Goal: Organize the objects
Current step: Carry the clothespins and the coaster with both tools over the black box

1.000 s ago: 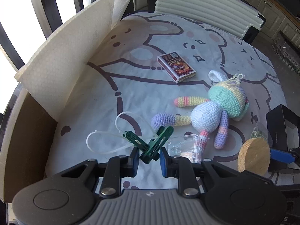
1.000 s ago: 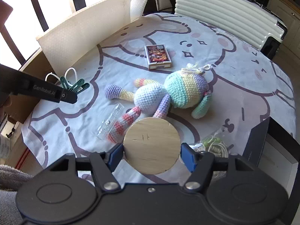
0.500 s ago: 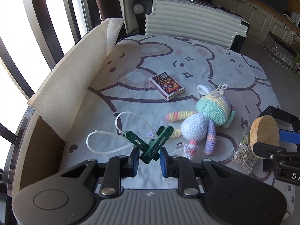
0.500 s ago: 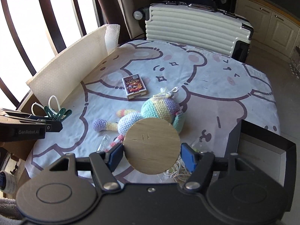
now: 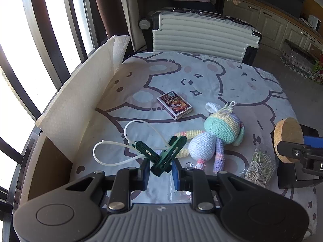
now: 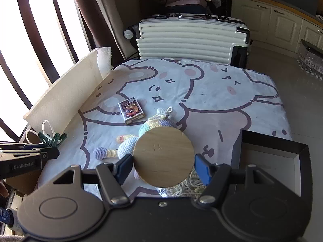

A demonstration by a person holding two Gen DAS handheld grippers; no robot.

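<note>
My left gripper (image 5: 160, 171) is shut on green clothespins (image 5: 161, 154) that have white zip ties (image 5: 113, 151) looped through them, held above the table. My right gripper (image 6: 163, 166) is shut on a round wooden disc (image 6: 164, 156), also lifted off the table; the disc (image 5: 287, 139) shows at the right edge of the left wrist view. On the bear-print cloth (image 5: 201, 80) lie a crocheted pastel bunny (image 5: 214, 139), a small card box (image 5: 174, 104) and a bag of rubber bands (image 5: 259, 167). The clothespins (image 6: 53, 139) also appear at the left of the right wrist view.
A black open box (image 6: 270, 155) stands at the table's right front corner. A cream foam sheet (image 5: 80, 100) rises along the left edge, with a cardboard wall (image 5: 48, 173) nearer me. A ribbed suitcase (image 6: 191, 38) stands behind the table. A small clear packet (image 5: 181, 189) lies under my left gripper.
Both grippers have risen and drawn back from the table with their loads, so the table and suitcase look farther away. Both views have rolled level. Neither grip has changed.
</note>
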